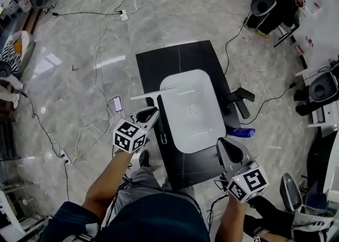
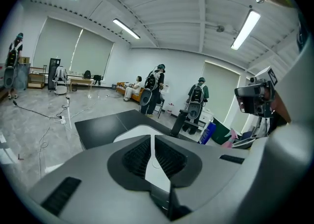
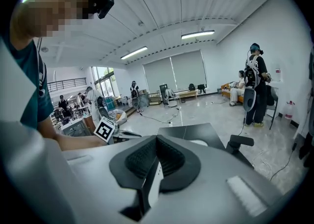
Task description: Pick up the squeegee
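Approach step: left gripper [image 1: 152, 112] and right gripper [image 1: 224, 144] both have fingers together, empty. The squeegee [image 1: 151, 96], seemingly the pale strip at the basin's [image 1: 175, 79] ten o'clock, lies just beyond the left gripper, which must open first.

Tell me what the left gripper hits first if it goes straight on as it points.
Probably the near rim of the white basin: it sits ahead of the shut left gripper, on the black table. Depth is unclear.
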A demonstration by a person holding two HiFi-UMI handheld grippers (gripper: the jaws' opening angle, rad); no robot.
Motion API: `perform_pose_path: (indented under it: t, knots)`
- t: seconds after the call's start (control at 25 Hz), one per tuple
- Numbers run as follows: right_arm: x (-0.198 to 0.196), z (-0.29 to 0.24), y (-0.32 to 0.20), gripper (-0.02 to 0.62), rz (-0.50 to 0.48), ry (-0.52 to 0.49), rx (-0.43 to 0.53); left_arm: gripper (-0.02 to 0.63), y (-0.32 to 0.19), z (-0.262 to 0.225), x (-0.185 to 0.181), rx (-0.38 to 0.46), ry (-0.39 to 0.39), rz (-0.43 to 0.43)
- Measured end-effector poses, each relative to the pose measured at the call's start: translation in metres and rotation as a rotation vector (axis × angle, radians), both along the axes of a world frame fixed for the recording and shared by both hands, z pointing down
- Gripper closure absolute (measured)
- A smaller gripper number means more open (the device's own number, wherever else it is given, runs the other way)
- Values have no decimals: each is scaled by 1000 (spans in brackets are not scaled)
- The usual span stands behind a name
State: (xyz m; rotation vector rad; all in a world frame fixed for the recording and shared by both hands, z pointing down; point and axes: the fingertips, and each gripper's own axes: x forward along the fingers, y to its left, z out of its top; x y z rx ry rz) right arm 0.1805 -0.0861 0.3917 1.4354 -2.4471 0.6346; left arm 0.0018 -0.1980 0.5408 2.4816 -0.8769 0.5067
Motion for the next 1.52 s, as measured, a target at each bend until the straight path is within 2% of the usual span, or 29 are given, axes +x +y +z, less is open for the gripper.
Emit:
perform_pose_path:
  t: [0.12,0.4,0.52,0.64,0.84,1.2,1.52]
  knots:
    - [0,10,-6,584,-9,-1,-14,595,-11,24,-1,-29,-16,-33]
    - [0,29,-10,584,-20,-17,-42,540,-18,69,0,-90,-54,-92]
    - [3,38,-8,584,-19,-21,-53,497,-19,86,2,-110,-84,-114]
    - [6,46,-6,584,-15,-23,-67,427,-22,105,1,-131,-128,-143]
    - [9,59,-4,584,-7,-31,-88,376,-29,130,1,-145,-181,-177]
    - [15,80,-13,584,11,-44,-116,365,-40,165,8,-165,-245,-187]
    - [17,94,-10,584,28,-59,-141,368,-46,176,3,-134,-295,-215]
